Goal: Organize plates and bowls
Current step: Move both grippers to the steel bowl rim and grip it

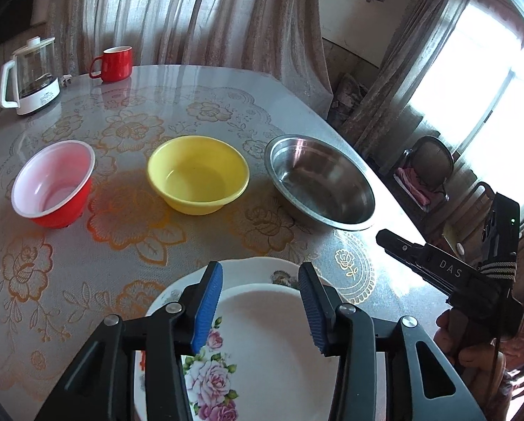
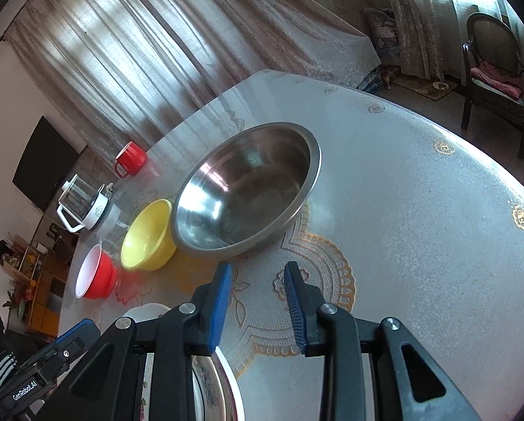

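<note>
**Plates Stacked Near Edge; Bowls Awaiting Nesting**

The left gripper (image 1: 262, 301) hovered over the stacked plates (image 1: 262, 343), its jaws apart and holding nothing. The right gripper (image 2: 258, 305) was likewise spread and empty, facing the steel bowl (image 2: 248, 189). The yellow bowl (image 1: 198, 174) and red bowl (image 1: 53, 182) stood in a row with it on the table (image 1: 128, 245), apart from one another. Judged step: the bowls were not yet nested. The next move would call for a rim grasp. A kettle (image 1: 30, 77) and red mug (image 1: 114, 63) stood well behind, obstructing nothing.
</note>
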`<state>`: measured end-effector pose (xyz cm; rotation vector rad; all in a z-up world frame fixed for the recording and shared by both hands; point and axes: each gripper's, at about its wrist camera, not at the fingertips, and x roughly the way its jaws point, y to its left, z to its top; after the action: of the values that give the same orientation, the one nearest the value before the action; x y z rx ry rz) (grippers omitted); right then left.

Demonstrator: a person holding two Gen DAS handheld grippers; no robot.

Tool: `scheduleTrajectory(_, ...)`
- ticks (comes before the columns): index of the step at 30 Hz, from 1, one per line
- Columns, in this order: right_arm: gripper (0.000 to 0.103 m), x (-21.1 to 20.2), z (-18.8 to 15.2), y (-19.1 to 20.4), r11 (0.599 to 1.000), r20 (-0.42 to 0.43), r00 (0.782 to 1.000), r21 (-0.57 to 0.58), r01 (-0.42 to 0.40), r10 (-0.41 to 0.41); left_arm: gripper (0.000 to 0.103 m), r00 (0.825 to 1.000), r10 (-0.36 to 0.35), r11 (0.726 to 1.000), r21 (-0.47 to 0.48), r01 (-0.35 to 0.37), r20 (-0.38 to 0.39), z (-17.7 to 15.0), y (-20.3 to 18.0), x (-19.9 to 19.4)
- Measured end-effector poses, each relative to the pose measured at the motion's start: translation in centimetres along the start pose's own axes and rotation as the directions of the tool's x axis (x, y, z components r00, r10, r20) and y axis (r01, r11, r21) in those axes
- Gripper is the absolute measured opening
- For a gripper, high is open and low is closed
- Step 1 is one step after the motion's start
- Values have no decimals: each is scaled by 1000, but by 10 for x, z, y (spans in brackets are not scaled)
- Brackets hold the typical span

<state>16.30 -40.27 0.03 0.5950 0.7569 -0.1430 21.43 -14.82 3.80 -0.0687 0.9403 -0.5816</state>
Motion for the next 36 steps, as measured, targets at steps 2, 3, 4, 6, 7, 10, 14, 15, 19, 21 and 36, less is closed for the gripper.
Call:
scheduleTrajectory(2, 30, 0, 6, -3, 1000, 10, 1000, 6, 7, -7, 42, 1000, -14, 1000, 3, 14, -4, 7, -6, 8)
scheduleTrajectory(3, 30, 1, 9, -4, 1000, 15, 1000, 8, 11, -11, 42, 1000, -24, 1000, -5, 24, -11, 12, -7, 13)
scheduleTrajectory(4, 30, 1, 12, -5, 1000, 19, 1000, 9, 15, -15, 42, 999, -37, 999, -14, 37, -20, 15, -8, 17)
scheduleTrajectory(6, 30, 2, 19, -7, 1000, 30, 999, 12, 23, -23, 42, 998, -52, 998, -25, 51, -31, 22, -11, 26)
scheduleTrajectory(7, 30, 3, 23, -8, 1000, 35, 999, 14, 28, -28, 42, 998, -53, 998, -29, 52, -35, 25, -12, 31)
scheduleTrajectory(10, 30, 7, 34, -13, 999, 45, 998, 26, 42, -43, 40, 995, -80, 996, -34, 78, -55, 33, -17, 44)
scheduleTrajectory(14, 30, 13, 48, -18, 997, 67, 996, 42, 59, -62, 40, 993, -84, 995, -55, 80, -81, 43, -21, 63)
scheduleTrajectory(15, 30, 15, 51, -20, 997, 69, 995, 45, 65, -68, 40, 993, -84, 995, -63, 79, -87, 44, -20, 68)
scheduleTrajectory(19, 30, 24, 60, -22, 996, 67, 994, 44, 83, -86, 40, 991, -86, 993, -83, 78, -102, 49, -20, 79)
scheduleTrajectory(21, 30, 29, 63, -24, 994, 65, 993, 47, 95, -98, 40, 991, -79, 994, -86, 70, -108, 51, -21, 84)
scheduleTrajectory(36, 13, 52, 68, -26, 992, 24, 992, 29, 125, -126, 26, 989, -68, 994, -95, 56, -130, 57, -25, 105)
